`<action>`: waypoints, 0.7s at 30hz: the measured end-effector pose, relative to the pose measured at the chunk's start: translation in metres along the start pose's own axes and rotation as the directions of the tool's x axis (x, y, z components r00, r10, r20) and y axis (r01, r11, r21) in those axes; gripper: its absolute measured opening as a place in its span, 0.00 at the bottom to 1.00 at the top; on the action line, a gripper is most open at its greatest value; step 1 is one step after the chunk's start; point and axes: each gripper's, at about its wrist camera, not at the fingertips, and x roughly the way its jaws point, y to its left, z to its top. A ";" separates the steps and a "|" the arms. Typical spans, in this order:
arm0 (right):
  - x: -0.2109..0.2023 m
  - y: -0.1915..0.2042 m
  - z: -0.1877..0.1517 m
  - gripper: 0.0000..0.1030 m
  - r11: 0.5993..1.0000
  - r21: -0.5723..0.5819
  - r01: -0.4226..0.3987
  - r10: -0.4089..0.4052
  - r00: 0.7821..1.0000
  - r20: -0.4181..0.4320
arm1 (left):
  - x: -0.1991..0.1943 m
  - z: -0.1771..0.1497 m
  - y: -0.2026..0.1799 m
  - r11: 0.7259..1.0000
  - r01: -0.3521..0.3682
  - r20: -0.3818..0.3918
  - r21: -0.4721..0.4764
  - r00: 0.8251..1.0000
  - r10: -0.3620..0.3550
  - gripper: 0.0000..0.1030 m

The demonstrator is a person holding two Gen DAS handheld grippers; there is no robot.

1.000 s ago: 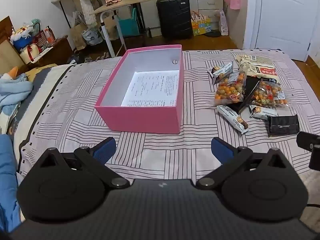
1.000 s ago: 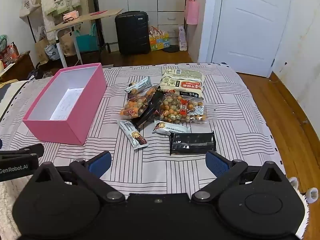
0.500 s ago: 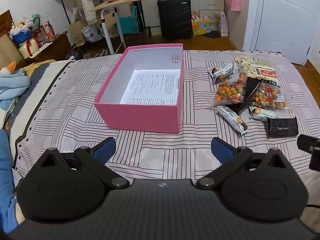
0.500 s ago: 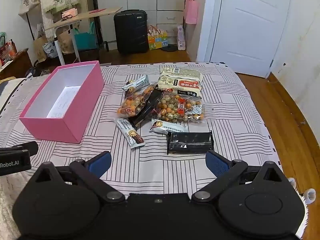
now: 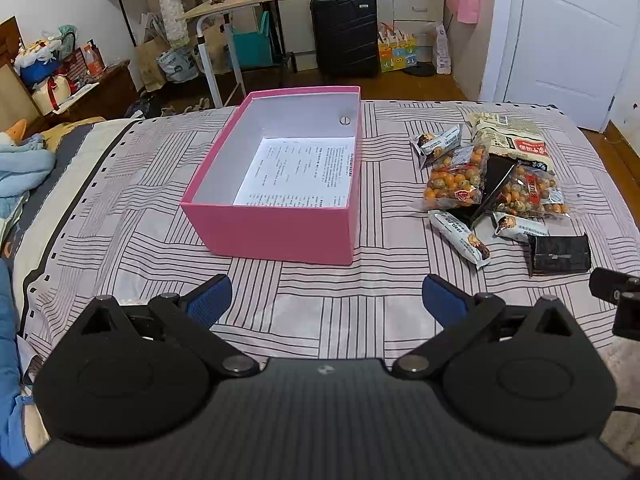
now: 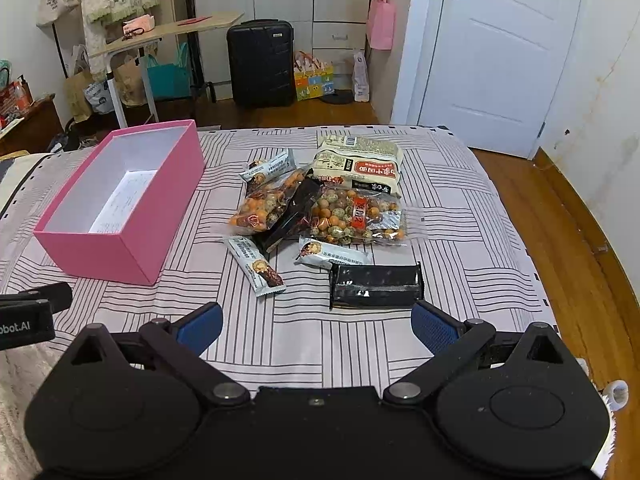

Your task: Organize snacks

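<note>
Left gripper (image 5: 326,296) hovers level, jaws spread wide, empty; right gripper (image 6: 316,322) likewise, fingers parted, holding nothing.

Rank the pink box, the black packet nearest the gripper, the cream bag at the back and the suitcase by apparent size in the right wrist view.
1. pink box
2. suitcase and cream bag: look much alike, and the suitcase stands far off, so no ranking between them
3. black packet
</note>
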 end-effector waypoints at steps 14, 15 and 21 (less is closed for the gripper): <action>0.003 -0.002 -0.006 0.99 0.999 -0.017 0.028 -0.029 0.999 -0.018 | 0.002 -0.003 0.000 1.000 0.005 -0.005 0.015 1.000 -0.005 1.00; 0.003 -0.002 -0.006 0.99 0.999 -0.018 0.031 -0.031 0.999 -0.017 | 0.002 -0.003 0.000 1.000 0.005 -0.005 0.016 1.000 -0.005 1.00; 0.002 -0.004 -0.007 0.99 0.999 -0.019 0.043 -0.043 0.999 -0.016 | 0.002 -0.005 -0.003 0.999 0.022 -0.019 0.030 1.000 -0.021 1.00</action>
